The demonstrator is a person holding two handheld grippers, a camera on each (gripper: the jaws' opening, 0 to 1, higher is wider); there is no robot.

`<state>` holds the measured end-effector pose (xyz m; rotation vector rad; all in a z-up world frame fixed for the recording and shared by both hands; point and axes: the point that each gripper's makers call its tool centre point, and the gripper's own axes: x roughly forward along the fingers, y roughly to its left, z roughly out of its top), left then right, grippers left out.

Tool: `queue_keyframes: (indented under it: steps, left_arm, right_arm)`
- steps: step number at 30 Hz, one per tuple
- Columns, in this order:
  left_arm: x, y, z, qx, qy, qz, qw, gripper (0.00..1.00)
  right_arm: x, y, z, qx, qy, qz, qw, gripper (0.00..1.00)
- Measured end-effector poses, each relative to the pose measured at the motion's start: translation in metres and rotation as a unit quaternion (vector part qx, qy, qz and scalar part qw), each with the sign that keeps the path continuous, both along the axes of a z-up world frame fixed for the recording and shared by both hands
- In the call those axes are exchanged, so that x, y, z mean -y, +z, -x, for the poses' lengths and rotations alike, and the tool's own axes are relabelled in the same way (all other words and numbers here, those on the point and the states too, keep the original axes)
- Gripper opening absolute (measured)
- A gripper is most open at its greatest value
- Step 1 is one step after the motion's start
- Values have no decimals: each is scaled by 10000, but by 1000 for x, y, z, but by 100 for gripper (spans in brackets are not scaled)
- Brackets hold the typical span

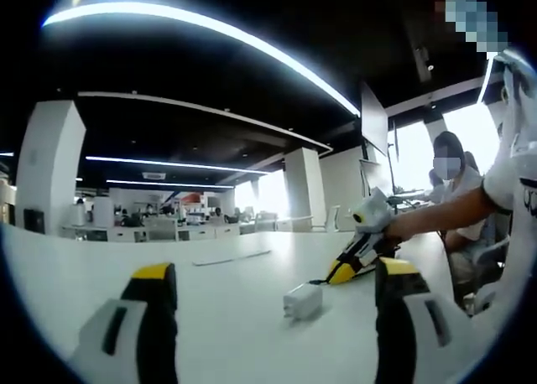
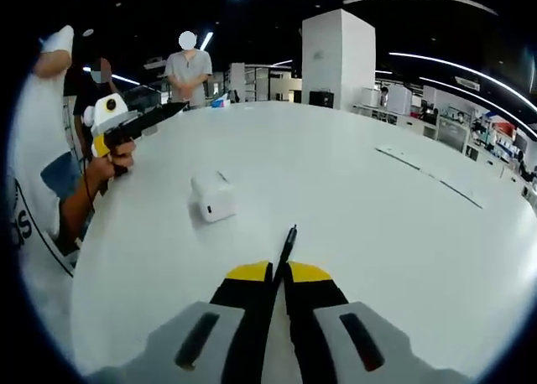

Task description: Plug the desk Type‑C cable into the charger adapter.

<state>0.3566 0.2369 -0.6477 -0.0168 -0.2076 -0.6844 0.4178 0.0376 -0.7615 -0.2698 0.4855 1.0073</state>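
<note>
A small white charger adapter [image 1: 303, 301] lies on the white table [image 1: 101, 267], just ahead of my left gripper [image 1: 275, 271], whose jaws stand wide apart and hold nothing. The right gripper [image 1: 340, 273] comes in from the right, its tips close behind the adapter. In the right gripper view, my right gripper [image 2: 278, 271] is shut on a thin black Type-C cable [image 2: 288, 243], whose plug tip sticks out ahead of the jaws. The adapter [image 2: 211, 197] lies ahead and to the left of that tip, with a gap between them. The left gripper [image 2: 126, 124] shows at upper left, held in a hand.
A long thin strip [image 2: 428, 170] lies flat on the table to the right. A person [image 2: 187, 65] stands at the table's far edge. Another person [image 1: 453, 183] sits beside it. Desks and pillars fill the office behind.
</note>
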Motion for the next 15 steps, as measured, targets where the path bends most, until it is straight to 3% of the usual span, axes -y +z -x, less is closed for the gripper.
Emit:
queue_keyframes:
  steps: [15]
  left_arm:
    - [1,0,2,20,-2,-42,10000,100]
  right_arm:
    - [-12,6,25,100,677,-210,9974,4]
